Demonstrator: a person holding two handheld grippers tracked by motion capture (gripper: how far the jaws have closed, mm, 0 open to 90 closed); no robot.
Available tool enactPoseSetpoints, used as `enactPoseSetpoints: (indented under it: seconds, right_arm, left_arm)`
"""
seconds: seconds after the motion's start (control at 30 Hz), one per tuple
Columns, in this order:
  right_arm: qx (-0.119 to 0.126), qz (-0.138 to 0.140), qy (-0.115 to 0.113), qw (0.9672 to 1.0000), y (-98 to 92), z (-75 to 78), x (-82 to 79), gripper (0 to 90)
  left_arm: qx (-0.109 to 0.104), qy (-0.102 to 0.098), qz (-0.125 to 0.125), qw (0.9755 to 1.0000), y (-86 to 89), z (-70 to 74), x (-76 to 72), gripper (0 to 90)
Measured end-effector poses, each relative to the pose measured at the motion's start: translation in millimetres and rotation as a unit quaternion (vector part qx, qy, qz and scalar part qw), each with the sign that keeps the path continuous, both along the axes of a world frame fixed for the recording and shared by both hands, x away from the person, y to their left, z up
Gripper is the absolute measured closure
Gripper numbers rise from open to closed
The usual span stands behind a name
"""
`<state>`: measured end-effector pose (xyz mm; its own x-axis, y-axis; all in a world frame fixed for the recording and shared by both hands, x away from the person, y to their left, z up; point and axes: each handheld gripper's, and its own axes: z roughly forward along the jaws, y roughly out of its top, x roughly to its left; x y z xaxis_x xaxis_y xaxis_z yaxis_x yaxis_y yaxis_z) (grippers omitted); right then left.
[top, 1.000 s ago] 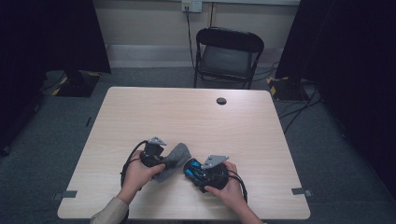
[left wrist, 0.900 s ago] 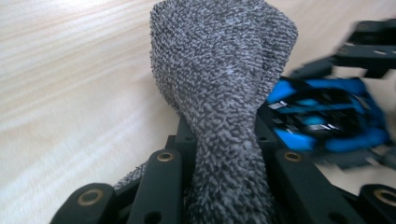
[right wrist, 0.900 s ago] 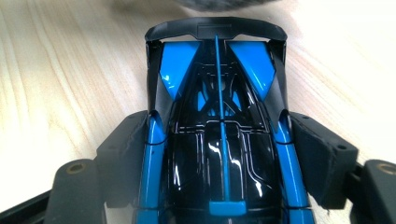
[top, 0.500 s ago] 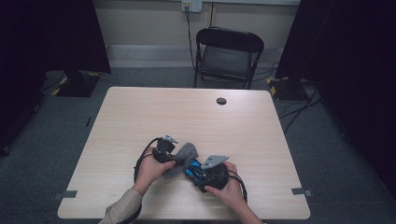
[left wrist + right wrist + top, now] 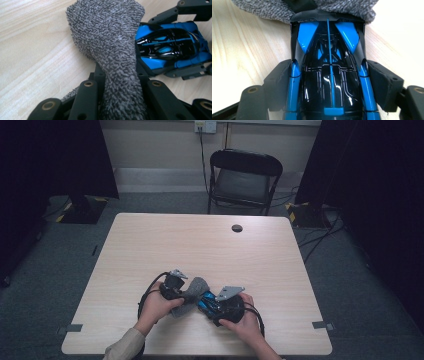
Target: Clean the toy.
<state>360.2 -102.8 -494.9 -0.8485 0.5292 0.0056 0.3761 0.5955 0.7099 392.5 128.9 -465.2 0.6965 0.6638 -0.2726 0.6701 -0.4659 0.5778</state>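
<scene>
A grey terry cloth [image 5: 110,42] is pinched between the jaws of my left gripper [image 5: 176,288], which is shut on it. In the high view the cloth [image 5: 192,292] lies low over the table, its far end touching a blue and black toy car [image 5: 207,301]. My right gripper [image 5: 220,306] is shut on the toy car [image 5: 328,75], a jaw pressed to each side. In the left gripper view the car [image 5: 170,47] sits just right of the cloth. In the right gripper view the cloth [image 5: 262,8] drapes across the car's far end.
The light wooden table [image 5: 200,245] has a round black cable hole [image 5: 237,228] near its far edge. A black folding chair [image 5: 243,177] stands behind the table. Both hands work near the front edge.
My left gripper has moved right with the cloth, bringing it against the toy car. The right gripper has barely shifted.
</scene>
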Motion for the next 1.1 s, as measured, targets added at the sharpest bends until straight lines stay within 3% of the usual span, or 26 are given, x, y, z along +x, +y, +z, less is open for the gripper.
enactPoseSetpoints:
  seconds: [1.1]
  right_arm:
    - [0.0, -0.002, 0.0, 1.0, 0.9, -0.2, 0.4, 26.1]
  left_arm:
    - [0.004, 0.008, -0.017, 0.9998, 22.9, 2.8, -30.5, 72.5]
